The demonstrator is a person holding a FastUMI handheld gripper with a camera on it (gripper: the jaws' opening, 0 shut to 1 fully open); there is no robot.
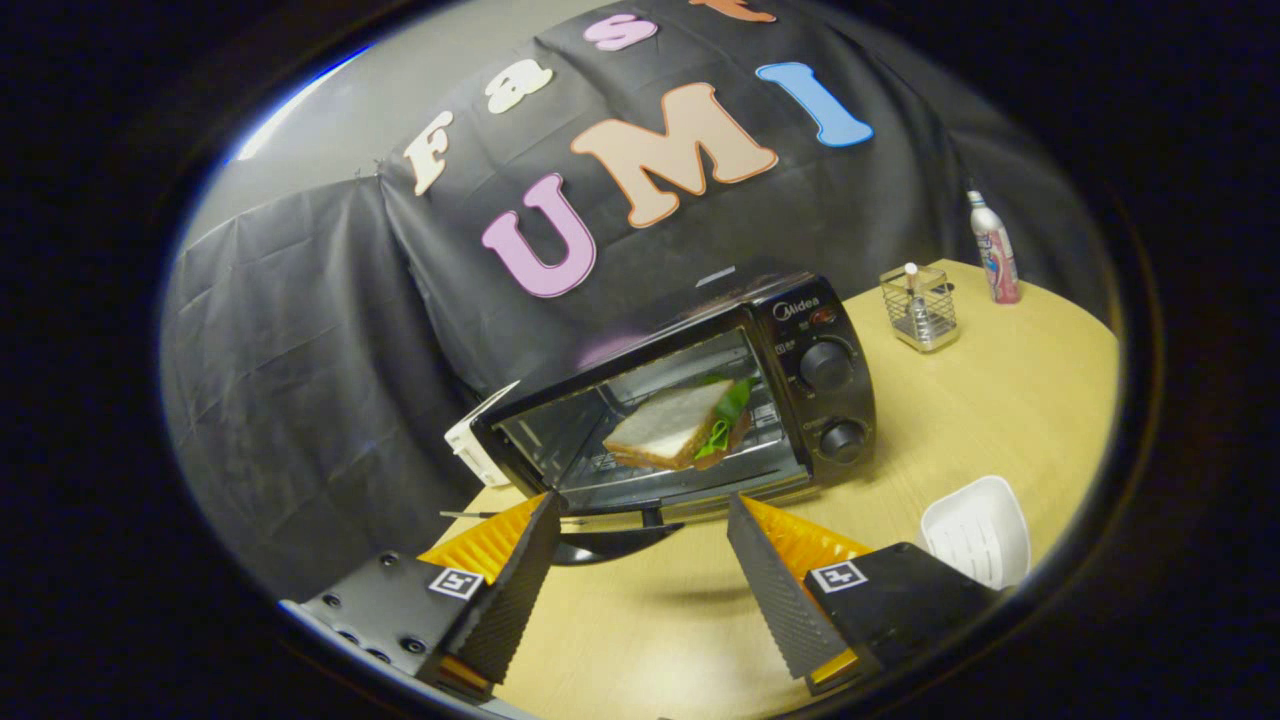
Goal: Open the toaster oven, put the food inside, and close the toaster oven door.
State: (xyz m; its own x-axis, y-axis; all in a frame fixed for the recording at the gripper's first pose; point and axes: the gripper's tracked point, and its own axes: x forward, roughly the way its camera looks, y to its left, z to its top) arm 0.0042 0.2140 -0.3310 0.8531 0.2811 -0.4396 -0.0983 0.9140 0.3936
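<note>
The tool [645, 535] hangs released over the wooden surface [1000, 400], its fingers [770, 580] spread wide with nothing between them. Just beyond them stands the black toaster oven [800, 340], its glass door [640, 430] shut, and the sandwich [680, 425] lies inside behind the glass. A wire holder [920, 305] and a bottle [993, 250] stand near the surface's far edge; a white dish [978, 530] lies beside the right finger.

Toaster oven [690, 400]: black, boxy, on wooden table, seen tilted; glass door [650, 430] appears shut, dark handle [610, 540] along its lower edge; two round knobs [826, 365] stacked on right panel; sandwich [680, 425] inside behind glass: white bread slice, green lettuce sticking out at right side, lying on rack.
</note>
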